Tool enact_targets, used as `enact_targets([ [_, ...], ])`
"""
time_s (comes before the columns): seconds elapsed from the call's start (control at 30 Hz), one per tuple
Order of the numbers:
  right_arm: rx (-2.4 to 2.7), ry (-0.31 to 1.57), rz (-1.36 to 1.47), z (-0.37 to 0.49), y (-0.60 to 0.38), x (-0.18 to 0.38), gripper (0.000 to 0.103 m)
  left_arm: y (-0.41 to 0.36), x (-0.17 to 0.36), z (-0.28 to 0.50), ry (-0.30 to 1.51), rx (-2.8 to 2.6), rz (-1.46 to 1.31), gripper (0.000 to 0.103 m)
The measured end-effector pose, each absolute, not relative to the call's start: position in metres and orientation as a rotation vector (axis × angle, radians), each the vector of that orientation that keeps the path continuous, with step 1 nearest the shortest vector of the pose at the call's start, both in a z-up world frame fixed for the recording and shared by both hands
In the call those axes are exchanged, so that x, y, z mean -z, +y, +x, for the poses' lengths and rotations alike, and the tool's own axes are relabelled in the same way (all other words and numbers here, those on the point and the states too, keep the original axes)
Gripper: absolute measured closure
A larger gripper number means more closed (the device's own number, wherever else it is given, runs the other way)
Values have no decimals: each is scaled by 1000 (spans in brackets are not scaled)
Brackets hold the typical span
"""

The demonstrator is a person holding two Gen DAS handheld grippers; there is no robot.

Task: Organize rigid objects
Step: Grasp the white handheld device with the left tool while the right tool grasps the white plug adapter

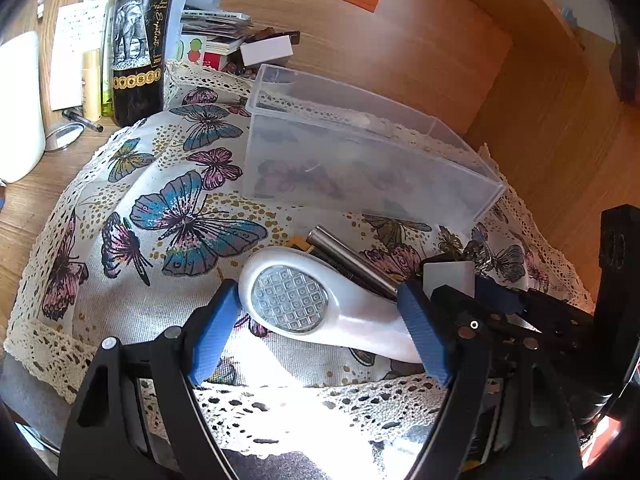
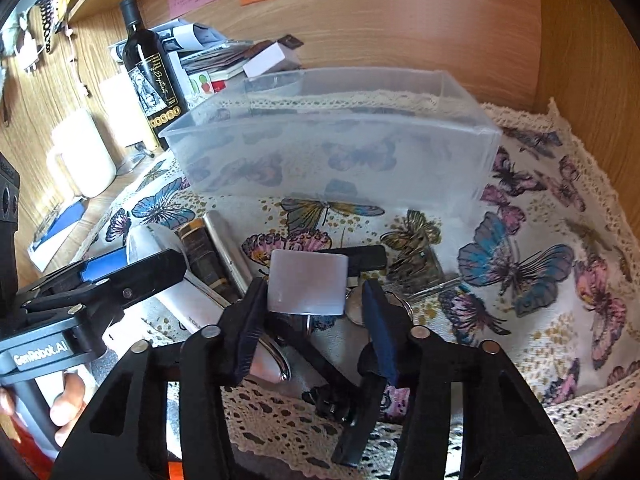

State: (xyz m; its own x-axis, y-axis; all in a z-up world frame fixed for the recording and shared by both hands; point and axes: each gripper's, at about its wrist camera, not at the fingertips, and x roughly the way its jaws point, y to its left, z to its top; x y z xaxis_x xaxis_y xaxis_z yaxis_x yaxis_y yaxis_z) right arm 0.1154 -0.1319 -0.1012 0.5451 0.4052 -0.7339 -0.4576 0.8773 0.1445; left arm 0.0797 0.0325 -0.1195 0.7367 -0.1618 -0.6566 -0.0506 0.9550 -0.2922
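A clear plastic bin stands empty on the butterfly cloth; it also shows in the right wrist view. My left gripper is open around a white oval lamp-like device, its fingers on either side and apart from it. A metal tube and a dark bar lie behind it. My right gripper holds a white square block between its fingers, just above a pile with keys and a black bar.
A wine bottle, papers, a small white box and a white jug stand at the back left. The wooden wall runs close behind the bin. The cloth's lace edge lies toward me.
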Motion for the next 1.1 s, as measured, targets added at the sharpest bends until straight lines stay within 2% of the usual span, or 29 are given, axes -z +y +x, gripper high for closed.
enact_targets([
  [0.17, -510, 846, -67, 116, -134, 101, 66, 26, 120, 93, 770, 54, -269, 25],
  [0.23, -489, 836, -83, 113, -135, 100, 66, 24, 120, 99, 788, 54, -254, 31],
  [0.33, -456, 811, -108, 111, -138, 97, 66, 16, 121, 108, 810, 57, -184, 49],
  [0.5, -433, 799, -98, 113, -148, 93, 66, 1, 119, 113, 834, 83, -10, 60],
  [0.83, -443, 774, -83, 114, -151, 89, 66, 6, 127, 107, 903, 95, 89, 60],
  [1.1, -441, 751, -91, 107, -148, 84, 66, 10, 122, 95, 879, 100, 74, 61],
])
